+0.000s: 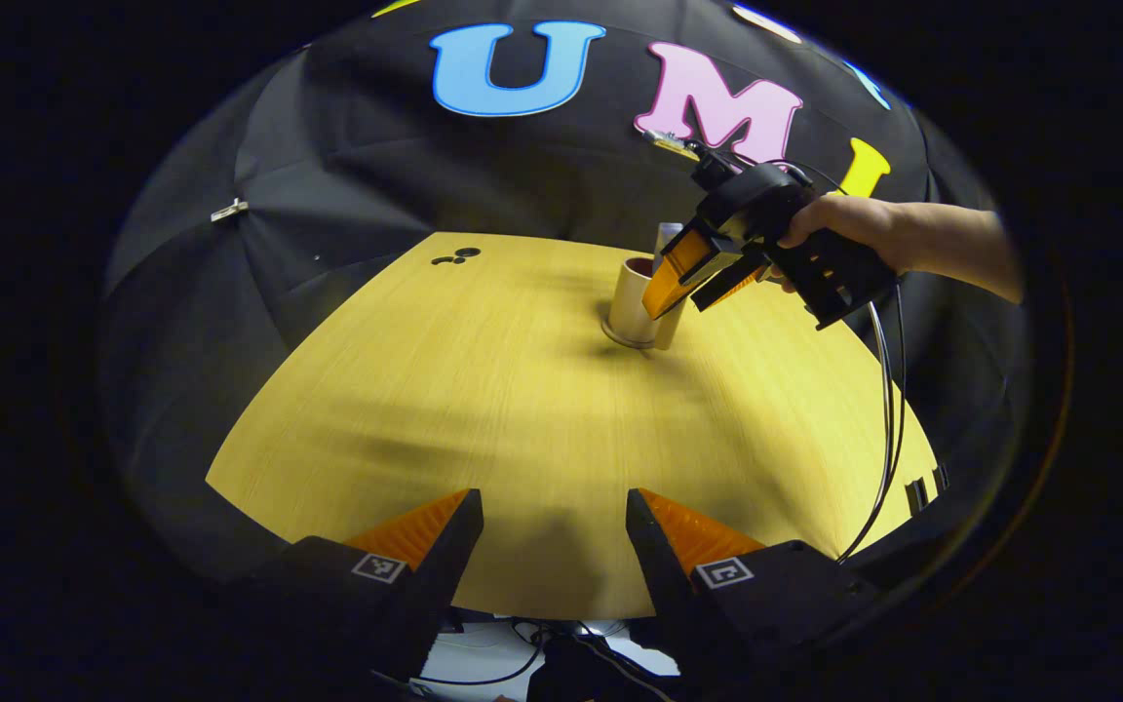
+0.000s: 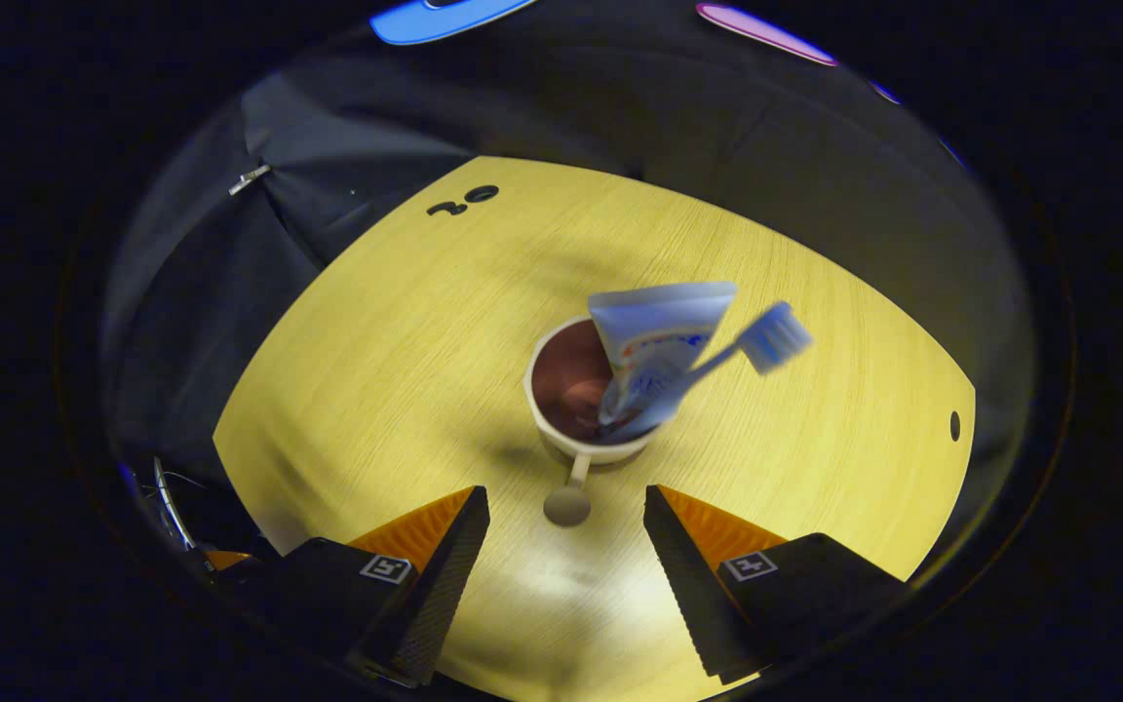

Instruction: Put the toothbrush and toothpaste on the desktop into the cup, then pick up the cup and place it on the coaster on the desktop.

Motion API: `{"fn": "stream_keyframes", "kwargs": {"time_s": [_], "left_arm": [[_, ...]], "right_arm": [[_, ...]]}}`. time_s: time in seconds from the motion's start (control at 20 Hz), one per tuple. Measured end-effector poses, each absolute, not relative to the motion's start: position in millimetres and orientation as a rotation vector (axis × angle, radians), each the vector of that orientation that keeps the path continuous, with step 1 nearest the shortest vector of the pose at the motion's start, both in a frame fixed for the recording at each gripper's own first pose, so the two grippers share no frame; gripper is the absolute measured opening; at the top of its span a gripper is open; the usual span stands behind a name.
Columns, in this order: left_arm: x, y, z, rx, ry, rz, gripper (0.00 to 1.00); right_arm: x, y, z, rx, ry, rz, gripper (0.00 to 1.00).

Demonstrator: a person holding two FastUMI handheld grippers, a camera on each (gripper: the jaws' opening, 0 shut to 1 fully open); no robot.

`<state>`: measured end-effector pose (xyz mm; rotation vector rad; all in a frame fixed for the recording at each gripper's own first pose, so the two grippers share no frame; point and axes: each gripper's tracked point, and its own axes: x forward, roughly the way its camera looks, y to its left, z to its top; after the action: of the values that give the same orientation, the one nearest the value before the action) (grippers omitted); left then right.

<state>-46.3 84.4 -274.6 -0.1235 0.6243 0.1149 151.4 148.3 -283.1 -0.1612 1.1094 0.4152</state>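
Cup (image 2: 576, 409) on desk (image 2: 376, 390), rigid, light, top-heavy with leaning toothpaste (image 2: 654, 346) and toothbrush (image 2: 766, 341); grasp low across wall, right gripper (image 2: 566, 546) and left gripper (image 1: 554, 536) both released.

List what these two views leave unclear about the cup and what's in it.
- Left gripper view: the right gripper covers much of the cup, hiding its contents.
- Right gripper view: the lower ends of the toothpaste and toothbrush are hidden inside the cup.
- Coaster: cannot tell whether the cup stands on it.
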Motion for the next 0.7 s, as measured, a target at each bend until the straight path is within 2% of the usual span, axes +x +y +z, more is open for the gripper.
{"fn": "stream_keyframes", "kwargs": {"time_s": [0.3, 0.45, 0.7], "left_arm": [[-24.2, 48.4, -253.2, -0.123, 0.597, 0.026, 0.92], [-0.8, 27.3, -223.8, -0.145, 0.546, -0.008, 0.92], [32.1, -15.6, -162.2, -0.104, 0.428, -0.069, 0.92]], "right_arm": [[101.2, 99.2, -227.9, 0.021, 0.971, 0.331, 0.98], [74.0, 74.0, -206.0, 0.136, 0.879, 0.252, 0.98], [43.8, 10.7, -154.6, 0.128, 0.718, 0.184, 0.98]]}}
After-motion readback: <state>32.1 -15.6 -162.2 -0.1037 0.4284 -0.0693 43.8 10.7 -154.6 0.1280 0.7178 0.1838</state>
